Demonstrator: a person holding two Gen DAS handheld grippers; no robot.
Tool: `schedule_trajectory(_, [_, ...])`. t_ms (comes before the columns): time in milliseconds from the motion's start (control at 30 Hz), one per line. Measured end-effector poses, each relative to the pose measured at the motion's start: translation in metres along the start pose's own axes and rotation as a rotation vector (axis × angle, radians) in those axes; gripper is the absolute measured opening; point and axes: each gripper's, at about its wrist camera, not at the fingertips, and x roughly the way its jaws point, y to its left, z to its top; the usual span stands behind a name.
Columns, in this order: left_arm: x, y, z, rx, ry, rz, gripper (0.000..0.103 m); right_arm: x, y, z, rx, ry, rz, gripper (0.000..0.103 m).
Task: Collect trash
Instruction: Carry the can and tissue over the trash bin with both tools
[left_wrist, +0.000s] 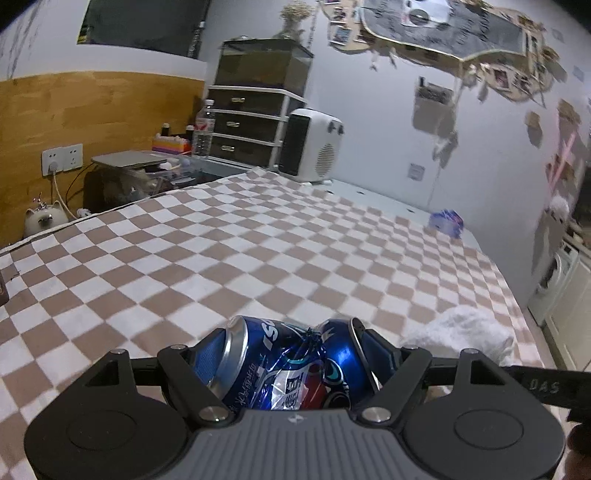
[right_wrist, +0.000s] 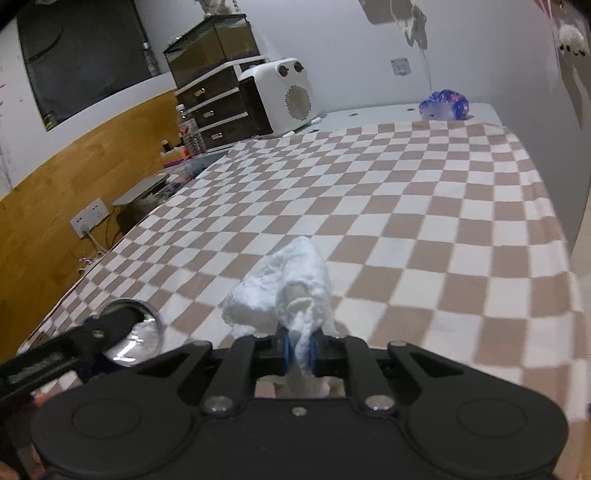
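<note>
Dim indoor light w/ bluish cast, heavy fisheye bending at edges, dark vignette corners, slight motion blur.

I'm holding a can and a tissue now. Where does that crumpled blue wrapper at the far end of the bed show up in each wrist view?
Left wrist: the blue wrapper lies right of centre, at the checkered blanket's far edge.
Right wrist: the blue wrapper sits upper right, just beyond the blanket's far edge.
Shared landmark: the white heater, left of the wrapper in both views.
</note>
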Motion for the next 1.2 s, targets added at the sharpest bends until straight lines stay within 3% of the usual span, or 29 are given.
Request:
schedule_trajectory(433, [-0.068,-0.051,-0.028,0.072,-0.037,-0.048,0.079,-0.105,-0.033,-0.038,-0.021,-0.062,-0.023,0.010])
schedule_trajectory(1200, [-0.131,-0.185,-0.093,0.212,-0.026,-0.234,0.079,-0.258,-0.142,-0.105,0.072,-0.182,-0.204,0.011])
